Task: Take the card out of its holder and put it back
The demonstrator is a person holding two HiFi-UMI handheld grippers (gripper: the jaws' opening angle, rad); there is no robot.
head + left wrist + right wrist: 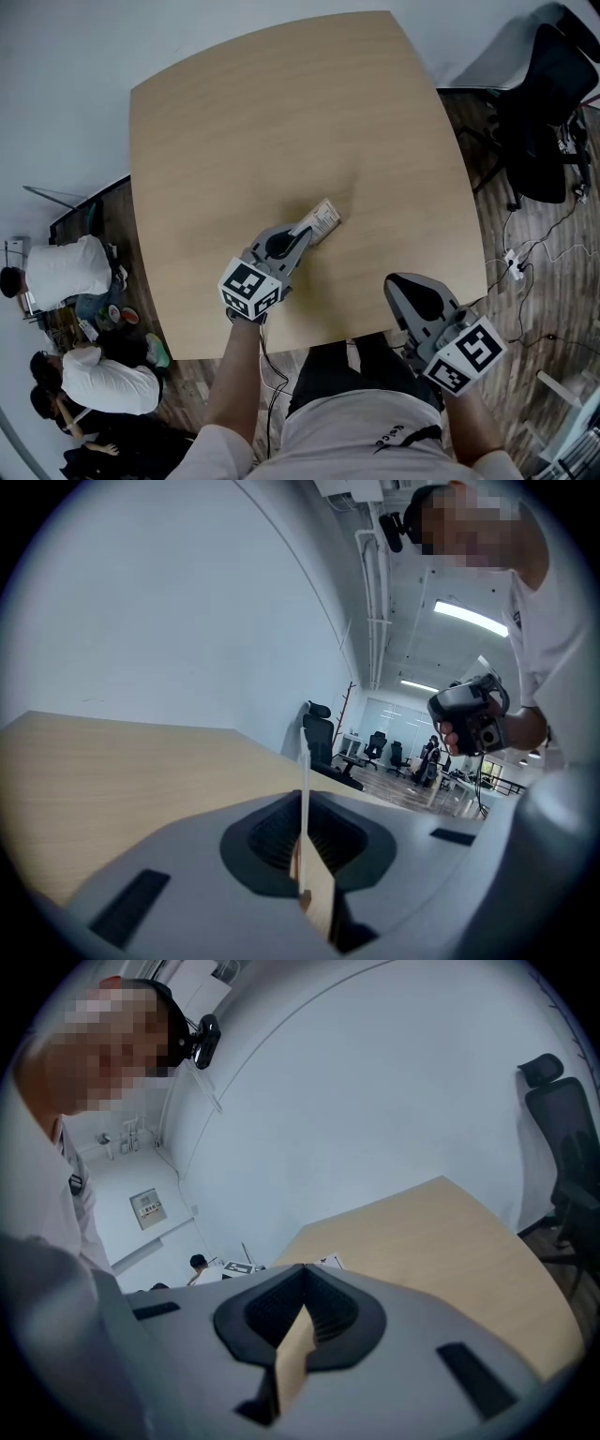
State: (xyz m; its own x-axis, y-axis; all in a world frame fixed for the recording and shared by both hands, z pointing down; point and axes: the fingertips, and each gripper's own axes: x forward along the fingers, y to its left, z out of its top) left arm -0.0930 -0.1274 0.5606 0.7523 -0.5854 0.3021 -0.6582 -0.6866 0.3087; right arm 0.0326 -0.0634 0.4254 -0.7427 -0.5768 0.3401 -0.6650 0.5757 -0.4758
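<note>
Item: white shirt (356,431) and dark trousers (328,375) of the person holding both tools, nearest, at the bottom of the head view.

Item: grey plastic right gripper (396,283) with a black-and-white marker cube at its rear, held over the table's near edge. Its jaws are pressed together with nothing between them.

Item: grey plastic left gripper (305,234), also with a marker cube, further in over the tabletop and well apart from the right gripper. Its jaws pinch a thin, flat white card with dark print (325,219) by its near end. The rest of the card juts past the tips toward the table's middle. In the left gripper view the card stands edge-on (305,771) between the ribbed black pads. Whether a holder covers the card, or whether it touches the tabletop, cannot be told.

Item: pale wooden table with rounded corners (281,103).

Item: dark wood-plank floor (539,281), with a white cable and plug (514,261) lying on it right of the table.

Item: black office chair (548,103), far right.

Item: seated people in white tops (70,270), far left.
</note>
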